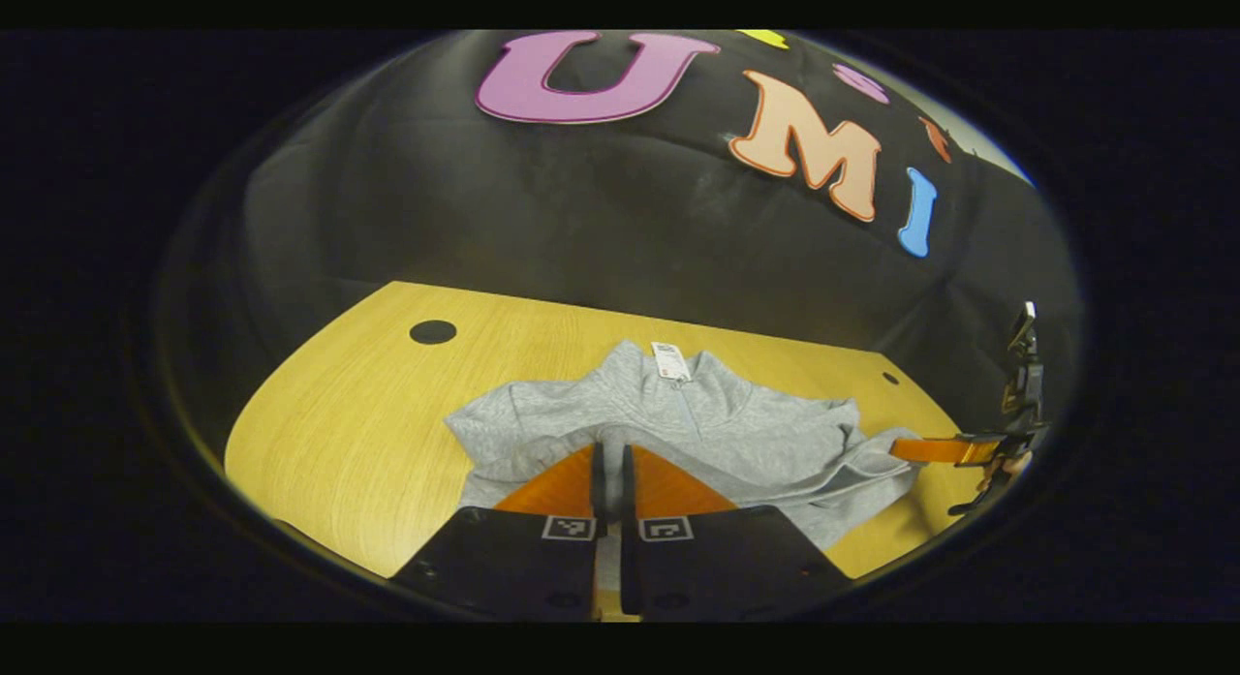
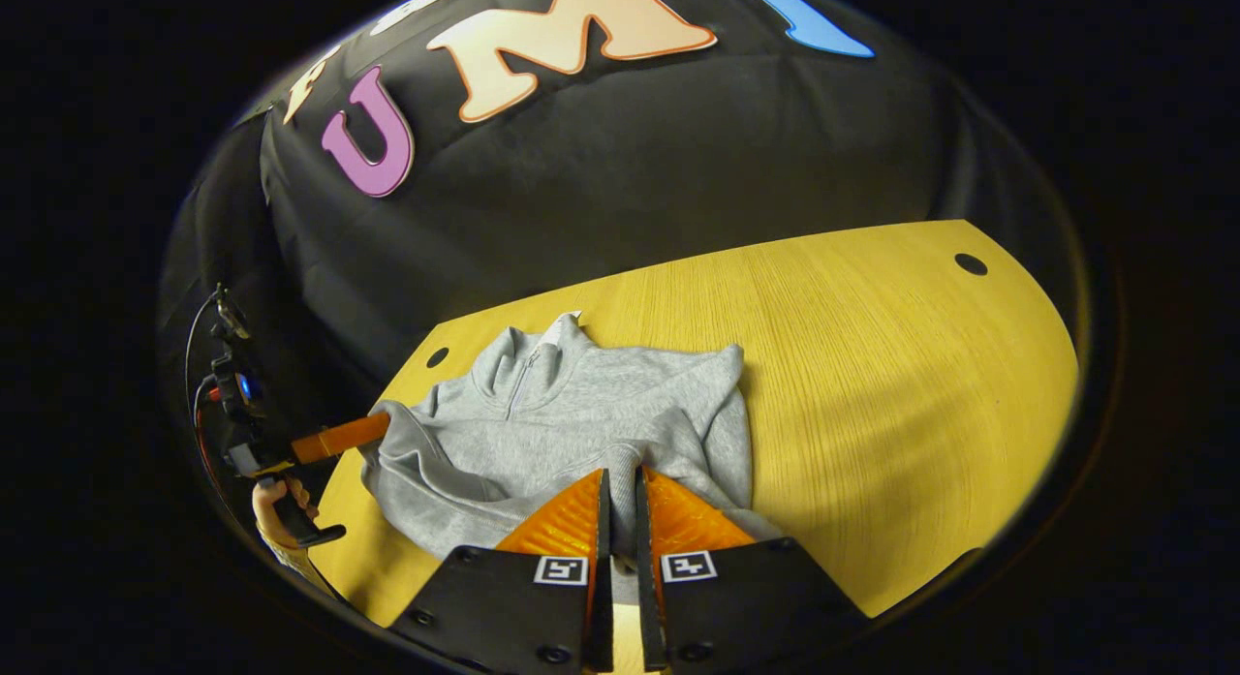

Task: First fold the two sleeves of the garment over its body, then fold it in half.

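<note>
Nearest to the lens in the left gripper view, my left claw [image 1: 609,462] had its two fingers almost together, with a strip of grey cloth pinched between them. This cloth belonged to the sweater [image 1: 678,428], which lay flat on the yellow wooden table [image 1: 339,433], with its collar toward the black cloth wall [image 1: 581,210]. A white tag [image 1: 669,361] stood out of the collar, above a short zipper [image 2: 523,380]. The left sleeve [image 1: 513,423] was folded in over the body.

In the right gripper view, my right claw [image 2: 618,486] was in the same state: the fingers were nearly closed, and a grey cuff [image 2: 620,462] came up between them. The right sleeve [image 2: 717,423] ran from the shoulder down to this claw, so it lay over the body of the sweater.

Each view also showed the other claw farther off at the side of the sweater. In the right gripper view I saw a hand [image 2: 276,506] holding the handle of the left one, at the table edge. Some round dark holes [image 1: 432,331] were in the table top near its far edge.
</note>
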The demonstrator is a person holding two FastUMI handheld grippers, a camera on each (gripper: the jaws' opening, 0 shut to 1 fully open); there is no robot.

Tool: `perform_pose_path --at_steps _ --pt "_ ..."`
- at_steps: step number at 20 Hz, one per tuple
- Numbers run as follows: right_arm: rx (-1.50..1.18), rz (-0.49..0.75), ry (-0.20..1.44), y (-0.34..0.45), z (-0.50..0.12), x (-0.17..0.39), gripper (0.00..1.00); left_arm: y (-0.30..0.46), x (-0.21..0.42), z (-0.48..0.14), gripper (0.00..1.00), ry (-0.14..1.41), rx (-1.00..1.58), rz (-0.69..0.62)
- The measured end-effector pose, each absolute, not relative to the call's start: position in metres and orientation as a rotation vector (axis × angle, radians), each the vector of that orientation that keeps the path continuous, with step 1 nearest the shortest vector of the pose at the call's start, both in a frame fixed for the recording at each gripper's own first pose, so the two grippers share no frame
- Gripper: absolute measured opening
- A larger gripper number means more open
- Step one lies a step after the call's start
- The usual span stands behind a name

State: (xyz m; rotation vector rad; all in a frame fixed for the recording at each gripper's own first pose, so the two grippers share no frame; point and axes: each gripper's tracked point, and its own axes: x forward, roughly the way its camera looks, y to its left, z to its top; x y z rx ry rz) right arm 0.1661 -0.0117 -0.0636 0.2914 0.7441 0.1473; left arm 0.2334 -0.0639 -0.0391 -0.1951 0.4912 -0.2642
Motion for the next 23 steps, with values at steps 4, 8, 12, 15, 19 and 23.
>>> perform_pose_path --at_steps 4,8,12,15,19,23 --pt "0.337 0.115 0.657 -0.018 -0.040 0.184 0.47 -0.061 0.260 -0.020 0.68 0.409 -0.133 -0.174" --pt "0.273 0.104 0.508 -0.031 -0.007 0.195 0.96 -0.056 0.257 0.016 0.93 0.307 -0.122 -0.117" --pt "0.193 0.134 0.337 -0.026 0.045 0.175 0.98 -0.041 0.234 0.069 0.93 0.156 -0.170 -0.103" --pt "0.149 0.159 0.222 -0.015 0.076 0.144 0.98 -0.033 0.206 0.097 0.93 0.070 -0.166 -0.110" --pt "0.086 0.172 0.110 -0.003 0.089 0.092 0.97 -0.032 0.151 0.100 0.93 0.008 -0.140 -0.145" --pt "0.120 0.182 0.051 0.005 0.078 0.045 0.97 -0.027 0.095 0.081 0.93 -0.045 -0.145 -0.140"
